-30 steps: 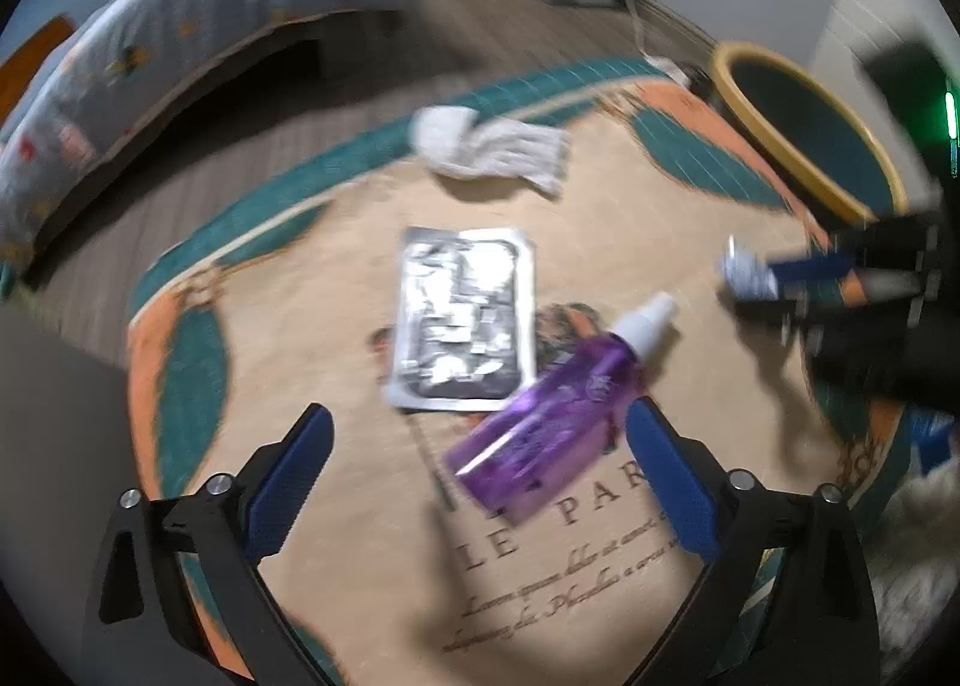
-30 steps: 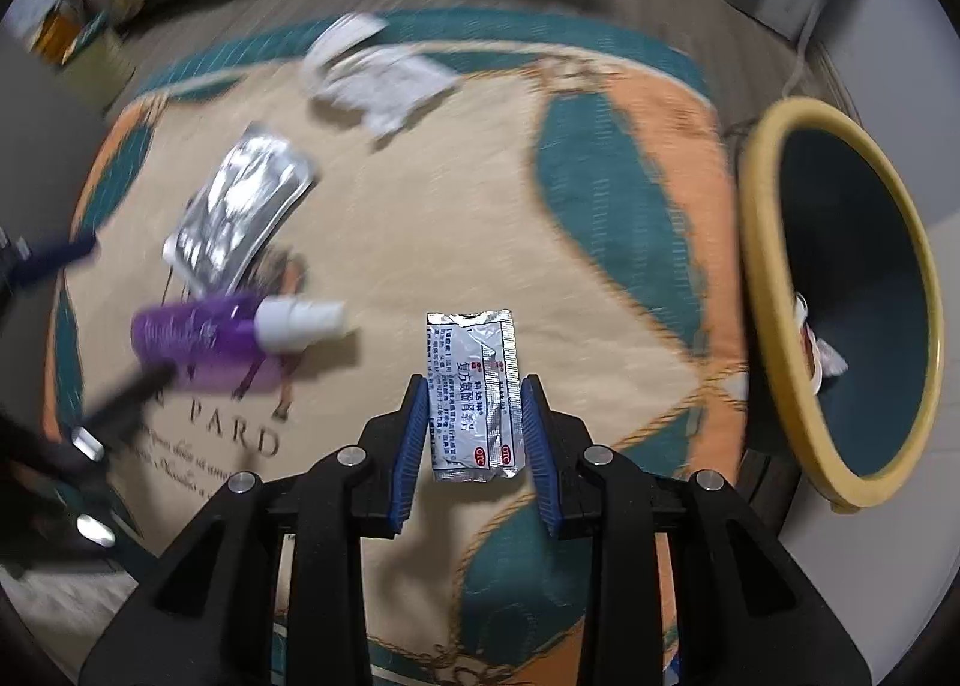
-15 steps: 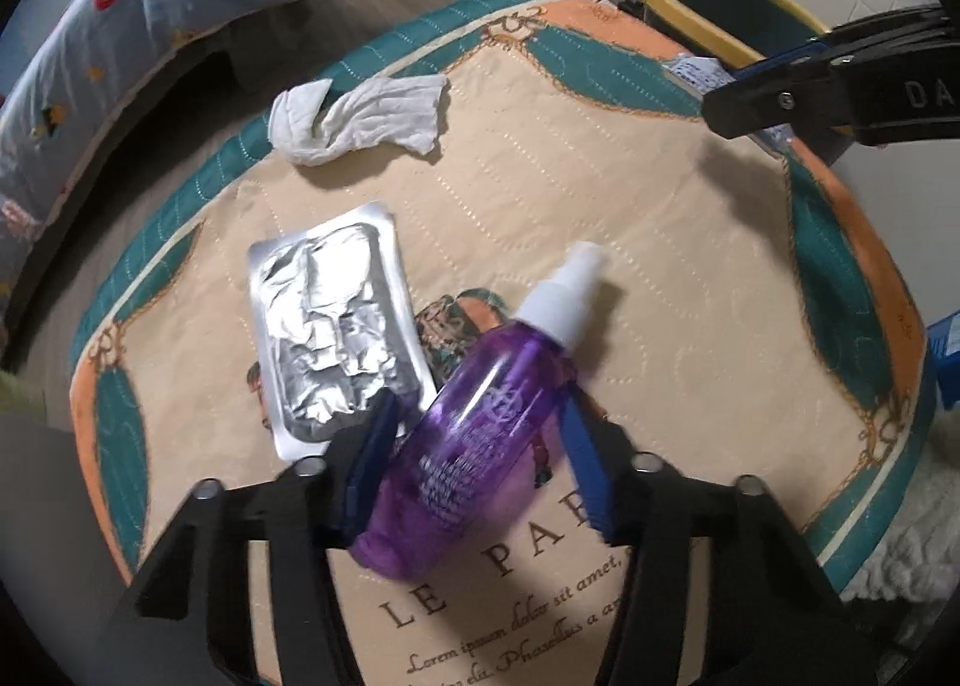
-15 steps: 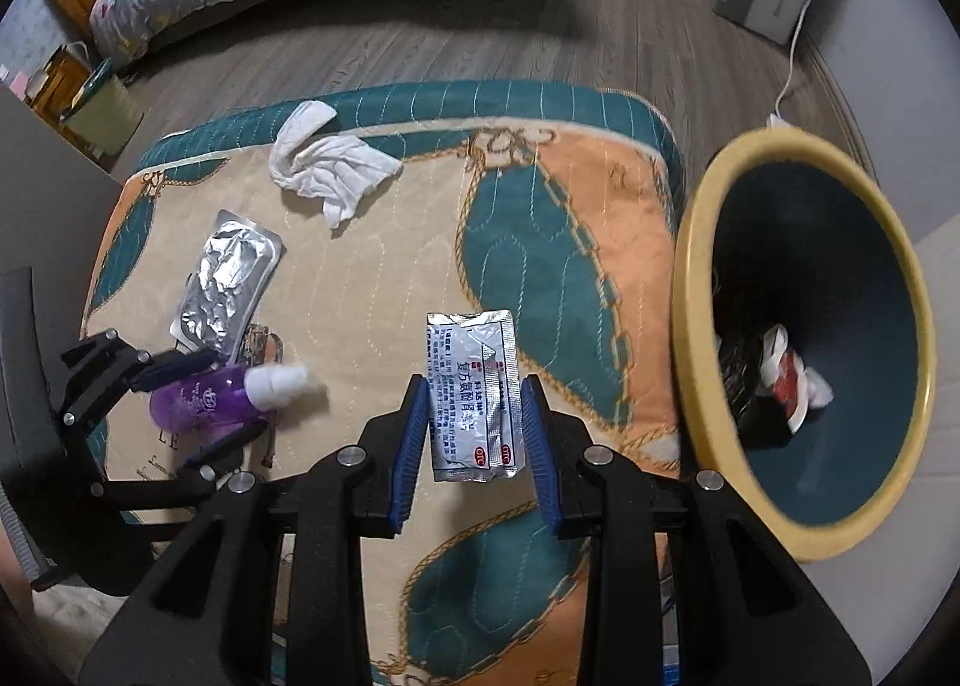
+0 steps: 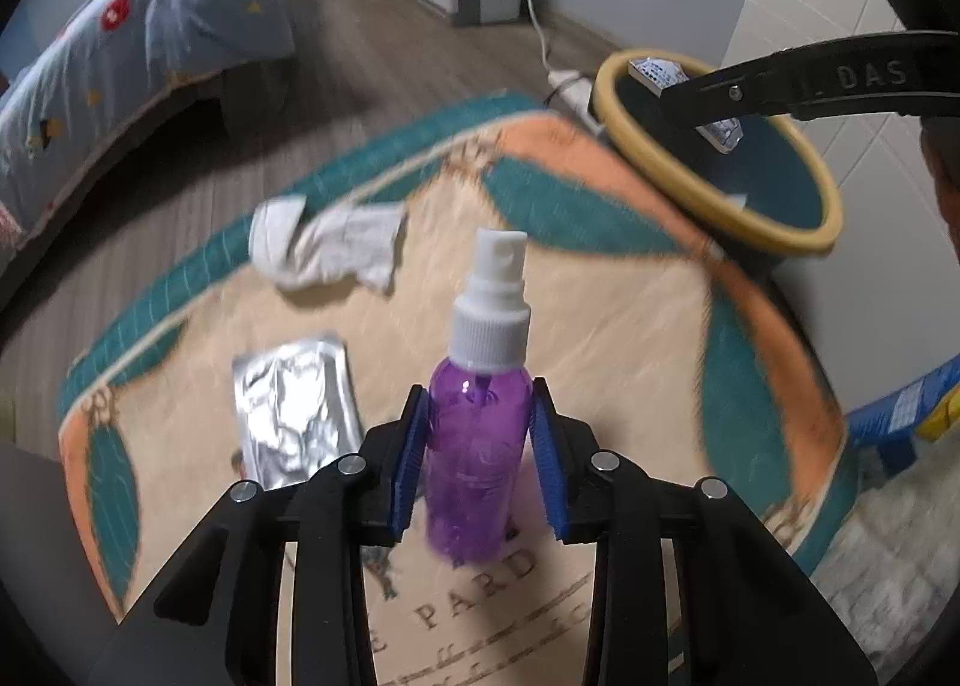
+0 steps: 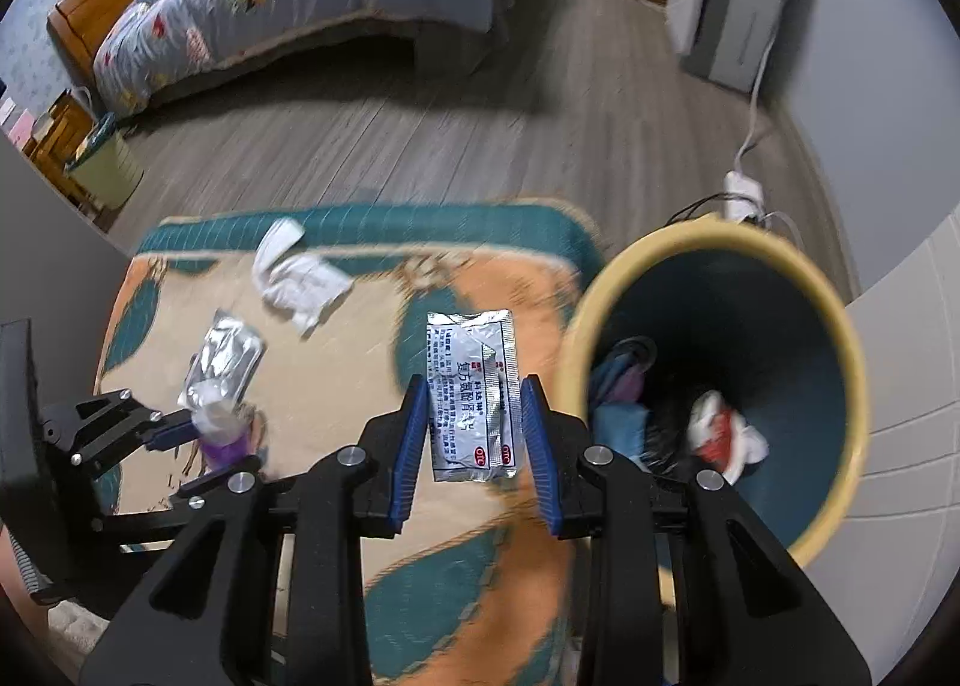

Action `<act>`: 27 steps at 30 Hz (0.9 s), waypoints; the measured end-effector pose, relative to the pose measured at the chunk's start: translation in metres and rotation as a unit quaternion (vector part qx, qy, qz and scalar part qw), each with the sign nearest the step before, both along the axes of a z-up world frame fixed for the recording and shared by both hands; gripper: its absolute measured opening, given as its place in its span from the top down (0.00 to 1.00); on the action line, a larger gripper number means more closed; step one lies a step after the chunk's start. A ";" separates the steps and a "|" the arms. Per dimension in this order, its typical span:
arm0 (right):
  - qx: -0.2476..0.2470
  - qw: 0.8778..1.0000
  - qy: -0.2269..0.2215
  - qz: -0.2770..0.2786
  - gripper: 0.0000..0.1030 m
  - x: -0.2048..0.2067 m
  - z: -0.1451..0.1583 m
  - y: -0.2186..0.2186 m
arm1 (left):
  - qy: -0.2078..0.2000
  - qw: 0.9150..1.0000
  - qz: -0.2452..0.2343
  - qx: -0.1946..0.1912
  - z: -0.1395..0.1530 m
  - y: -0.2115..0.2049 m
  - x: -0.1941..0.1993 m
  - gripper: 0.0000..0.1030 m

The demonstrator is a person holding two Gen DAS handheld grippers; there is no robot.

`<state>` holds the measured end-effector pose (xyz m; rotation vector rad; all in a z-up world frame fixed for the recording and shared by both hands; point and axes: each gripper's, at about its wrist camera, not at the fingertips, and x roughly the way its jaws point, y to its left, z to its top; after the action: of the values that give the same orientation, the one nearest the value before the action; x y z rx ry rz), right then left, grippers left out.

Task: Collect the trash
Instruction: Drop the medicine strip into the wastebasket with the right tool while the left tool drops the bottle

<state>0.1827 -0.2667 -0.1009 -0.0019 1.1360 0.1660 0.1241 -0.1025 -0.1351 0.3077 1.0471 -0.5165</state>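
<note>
Gripping a translucent purple spray bottle with a white pump top, the left gripper has its blue jaws closing on the bottle's sides above a patterned beige, teal and orange rug. Left on the rug lie a crumpled silver foil pouch and a wadded white tissue. Further right, the right gripper keeps its jaws clamped on a flat silver printed sachet, held just beside the yellow-rimmed dark blue waste bin. To do this step well, each item should probably be carried fully over the rim before the jaws part, the bottle kept upright so it does not slip. Only the right wrist view looks into the bin, showing red-and-white scraps at the bottom; only the left wrist view shows the bottle's grip up close.
</note>
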 end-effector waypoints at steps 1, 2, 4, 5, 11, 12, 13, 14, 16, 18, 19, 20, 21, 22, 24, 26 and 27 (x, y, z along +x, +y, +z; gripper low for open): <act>-0.002 1.000 -0.006 -0.005 0.70 0.001 0.005 -0.008 | -0.004 1.000 0.001 -0.004 0.003 -0.004 0.001 0.67; -0.004 1.000 -0.012 -0.010 0.70 0.001 0.010 -0.016 | -0.009 1.000 0.001 -0.010 0.009 -0.009 0.000 0.67; -0.006 0.999 -0.023 -0.022 0.70 0.003 0.020 -0.036 | -0.022 1.000 -0.004 -0.021 0.019 -0.018 0.001 0.67; -0.008 0.999 -0.027 -0.028 0.70 0.003 0.023 -0.046 | -0.026 0.999 -0.005 -0.024 0.023 -0.020 0.000 0.67; -0.017 0.996 -0.032 -0.078 0.70 0.004 0.027 -0.107 | -0.060 0.997 -0.024 -0.035 0.048 -0.057 -0.002 0.67; -0.014 0.996 -0.030 -0.088 0.70 0.003 0.025 -0.117 | -0.065 0.997 -0.027 -0.036 0.051 -0.063 -0.002 0.67; -0.011 0.995 -0.028 -0.098 0.70 0.002 0.023 -0.124 | -0.070 0.996 -0.033 -0.039 0.056 -0.075 -0.001 0.67; -0.007 0.994 -0.025 -0.107 0.70 0.002 0.020 -0.132 | -0.072 0.996 -0.037 -0.043 0.058 -0.082 -0.001 0.67; -0.001 0.992 -0.015 -0.125 0.70 0.001 0.012 -0.143 | -0.074 0.995 -0.046 -0.052 0.061 -0.099 0.000 0.67; 0.003 0.990 -0.003 -0.139 0.70 0.001 0.002 -0.150 | -0.076 0.994 -0.056 -0.060 0.062 -0.116 0.000 0.67; 0.006 0.990 0.002 -0.144 0.70 0.001 -0.002 -0.152 | -0.075 0.993 -0.061 -0.063 0.062 -0.127 0.001 0.67; 0.008 0.989 0.007 -0.147 0.70 0.001 -0.006 -0.154 | -0.072 0.993 -0.066 -0.065 0.060 -0.137 0.002 0.67; 0.009 0.988 0.009 -0.151 0.70 0.001 -0.008 -0.155 | -0.070 0.993 -0.070 -0.065 0.059 -0.145 0.002 0.67; 0.011 0.988 0.010 -0.155 0.70 0.001 -0.010 -0.157 | -0.065 0.993 -0.076 -0.065 0.055 -0.154 0.004 0.67; 0.015 0.987 0.013 -0.162 0.70 0.002 -0.012 -0.160 | -0.058 0.993 -0.085 -0.059 0.049 -0.172 0.008 0.67; 0.015 0.986 0.014 -0.167 0.69 0.003 -0.013 -0.164 | -0.059 0.993 -0.091 -0.052 0.044 -0.182 0.010 0.67; 0.017 0.985 0.013 -0.170 0.69 0.003 -0.013 -0.165 | -0.059 0.993 -0.094 -0.047 0.041 -0.186 0.011 0.67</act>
<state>0.1860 -0.4321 -0.1139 0.2250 1.1429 -0.1190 0.1351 -0.2886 -0.0940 0.3516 0.8809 -0.7071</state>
